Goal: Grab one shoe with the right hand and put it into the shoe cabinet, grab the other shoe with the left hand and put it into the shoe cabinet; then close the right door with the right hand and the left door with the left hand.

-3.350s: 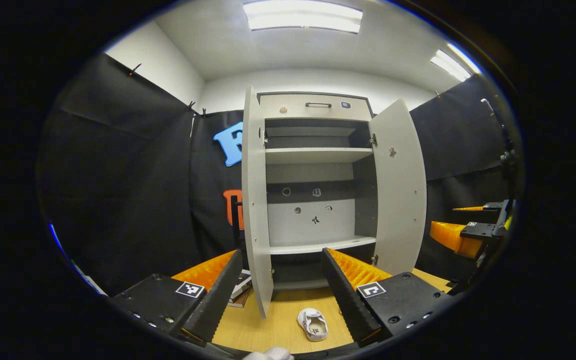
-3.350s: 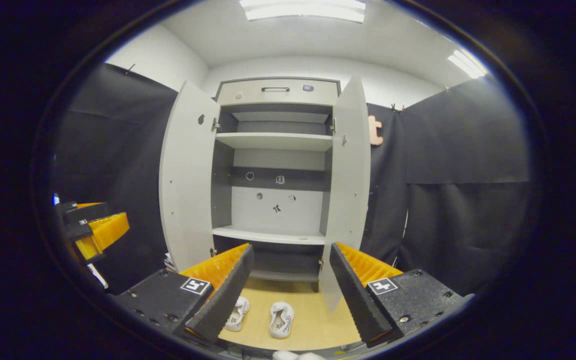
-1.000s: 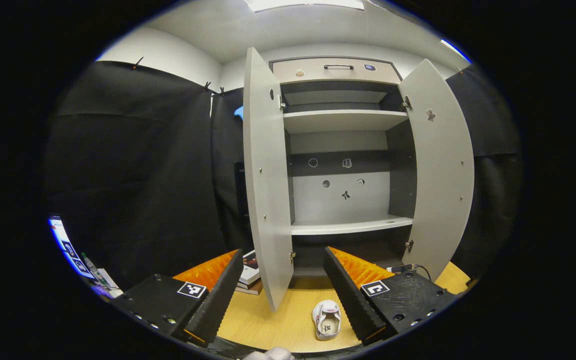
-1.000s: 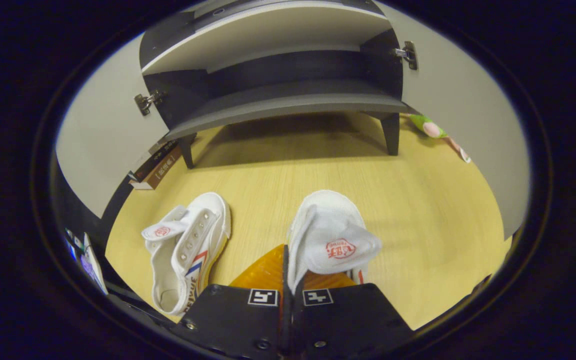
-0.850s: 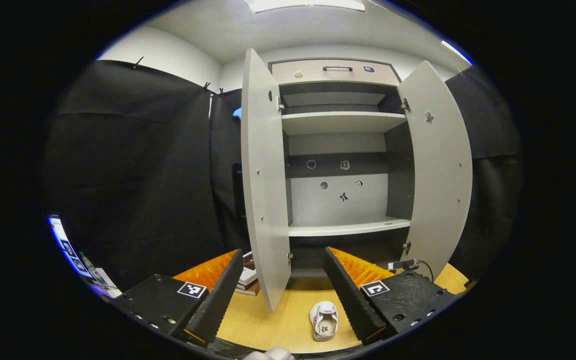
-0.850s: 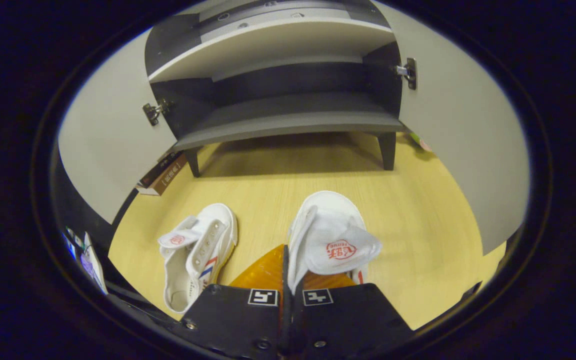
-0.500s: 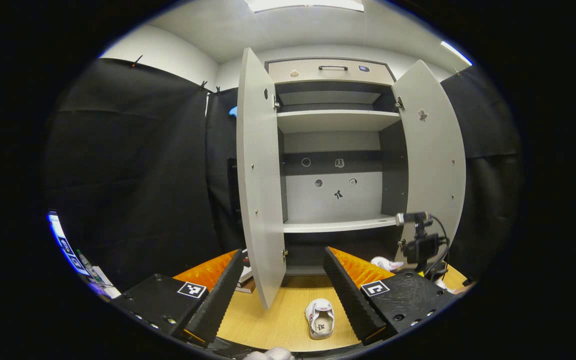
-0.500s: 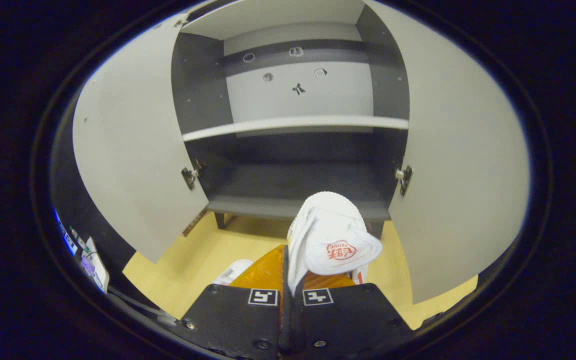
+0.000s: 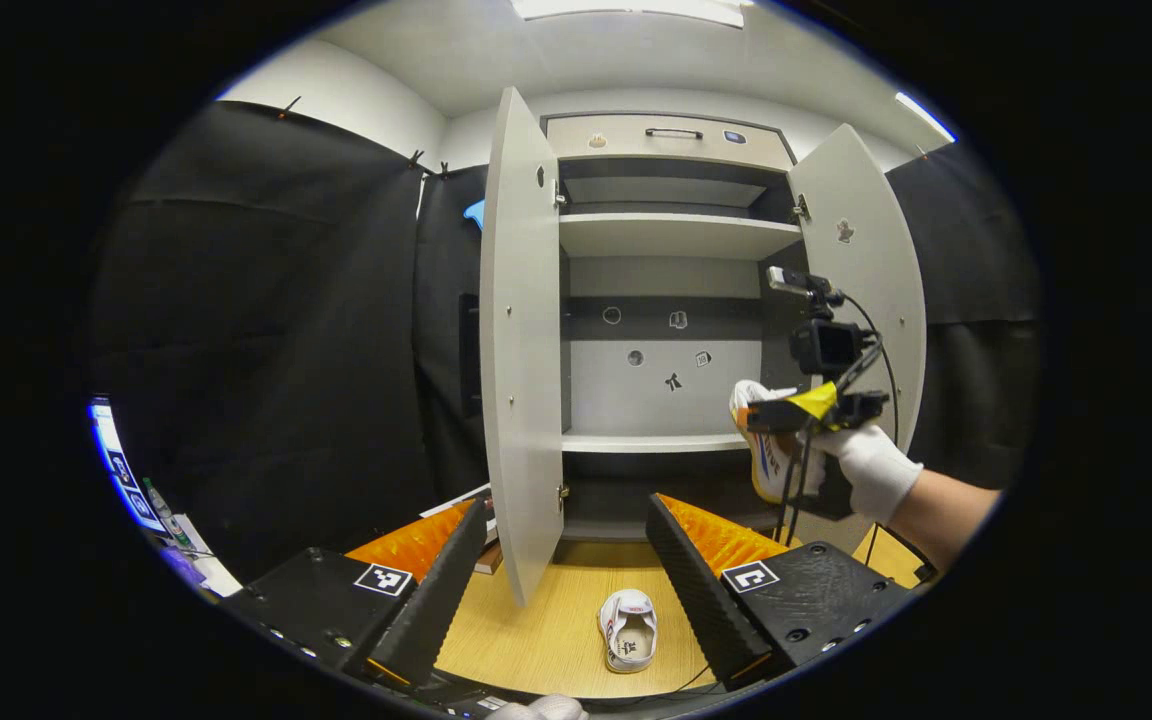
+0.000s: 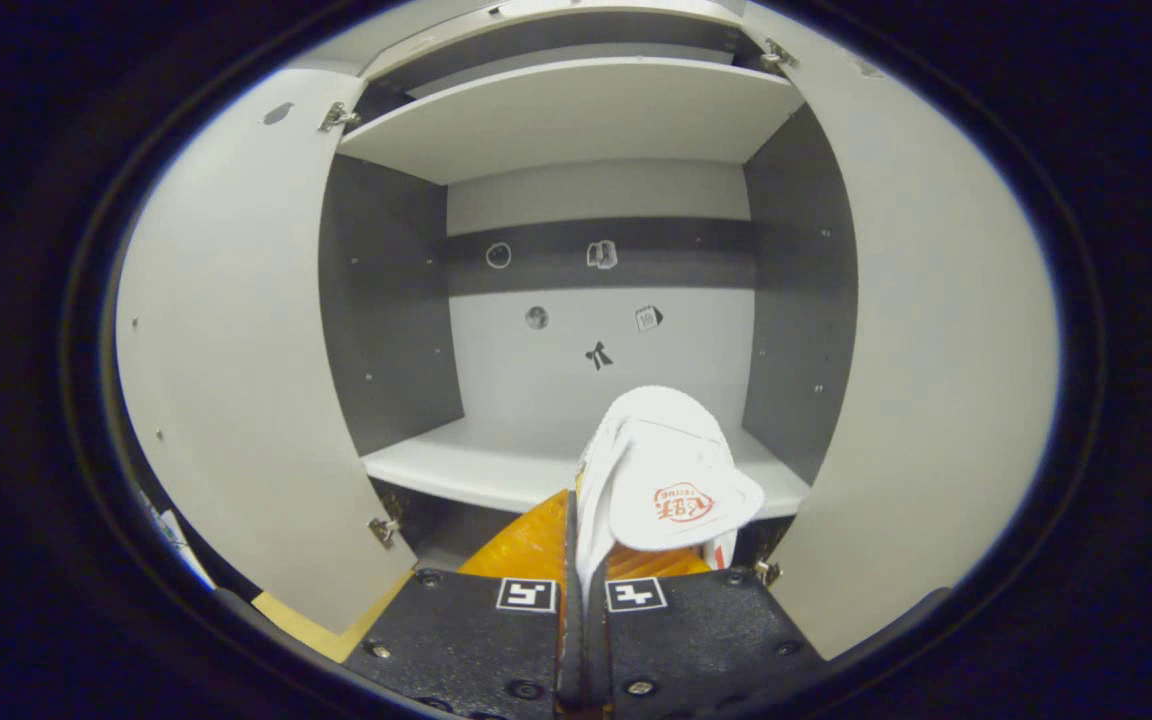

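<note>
Dangling white shoe [image 10: 671, 470] pinched in right tongs [image 10: 581, 560]

open left gripper [image 9: 561, 560], floor shoe [image 9: 626, 630], cabinet [image 9: 671, 235] (doors apparently wide)

No legible txt; shoe [image 10: 671, 480] logo unreadable.
</note>
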{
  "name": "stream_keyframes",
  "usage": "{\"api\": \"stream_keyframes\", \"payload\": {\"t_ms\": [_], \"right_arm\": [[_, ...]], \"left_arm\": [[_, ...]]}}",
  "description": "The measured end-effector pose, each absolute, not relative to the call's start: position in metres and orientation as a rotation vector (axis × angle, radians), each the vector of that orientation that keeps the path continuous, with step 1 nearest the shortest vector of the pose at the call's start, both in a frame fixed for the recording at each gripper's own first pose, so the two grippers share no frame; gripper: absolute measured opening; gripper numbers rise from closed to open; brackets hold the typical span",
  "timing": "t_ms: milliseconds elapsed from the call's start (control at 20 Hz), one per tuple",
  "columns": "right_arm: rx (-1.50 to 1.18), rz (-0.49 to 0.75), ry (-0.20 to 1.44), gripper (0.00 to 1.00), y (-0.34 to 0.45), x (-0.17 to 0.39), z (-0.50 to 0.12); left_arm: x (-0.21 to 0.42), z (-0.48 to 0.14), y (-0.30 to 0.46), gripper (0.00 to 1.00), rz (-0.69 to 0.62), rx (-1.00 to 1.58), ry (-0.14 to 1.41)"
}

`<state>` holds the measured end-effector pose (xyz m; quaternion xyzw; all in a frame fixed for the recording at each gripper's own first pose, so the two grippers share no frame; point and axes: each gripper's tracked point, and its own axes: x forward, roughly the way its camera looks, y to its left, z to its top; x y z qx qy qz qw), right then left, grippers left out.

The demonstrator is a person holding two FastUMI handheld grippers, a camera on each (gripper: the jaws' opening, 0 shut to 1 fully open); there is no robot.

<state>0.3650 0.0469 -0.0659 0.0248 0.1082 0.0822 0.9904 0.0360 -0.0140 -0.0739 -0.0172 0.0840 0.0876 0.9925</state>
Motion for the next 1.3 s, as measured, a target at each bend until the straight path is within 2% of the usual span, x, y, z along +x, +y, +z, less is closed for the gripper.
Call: {"api": "stream_keyframes", "payload": {"t_ms": [350, 600, 650, 750, 950, 1050, 1200, 1300], "right_arm": [[0.035, 0.124, 0.176, 0.05, 0.049, 0.461, -0.015], [-0.042, 0.097, 0.282, 0.05, 0.055, 0.533, -0.045], [-0.049, 0.105, 0.326, 0.02, 0.057, 0.538, -0.054], [-0.060, 0.126, 0.398, 0.05, 0.063, 0.552, -0.074], [-0.091, 0.100, 0.548, 0.05, 0.060, 0.567, -0.108], [-0.090, 0.125, 0.617, 0.03, 0.066, 0.570, -0.119], [-0.077, 0.163, 0.736, 0.06, 0.071, 0.572, -0.139], [-0.045, 0.154, 0.758, 0.07, 0.073, 0.573, -0.143]], "left_arm": [[0.035, -0.074, -0.006, 0.97, 0.224, -0.022, 0.172], [0.037, -0.078, -0.004, 0.96, 0.259, -0.028, 0.181], [0.037, -0.080, -0.002, 0.96, 0.267, -0.024, 0.183], [0.038, -0.081, 0.000, 0.97, 0.277, -0.022, 0.186], [0.039, -0.090, 0.002, 0.96, 0.286, -0.026, 0.205], [0.036, -0.091, 0.005, 0.96, 0.293, -0.028, 0.210], [0.033, -0.090, 0.008, 0.96, 0.302, -0.021, 0.206], [0.033, -0.088, 0.013, 0.96, 0.308, -0.024, 0.203]]}}
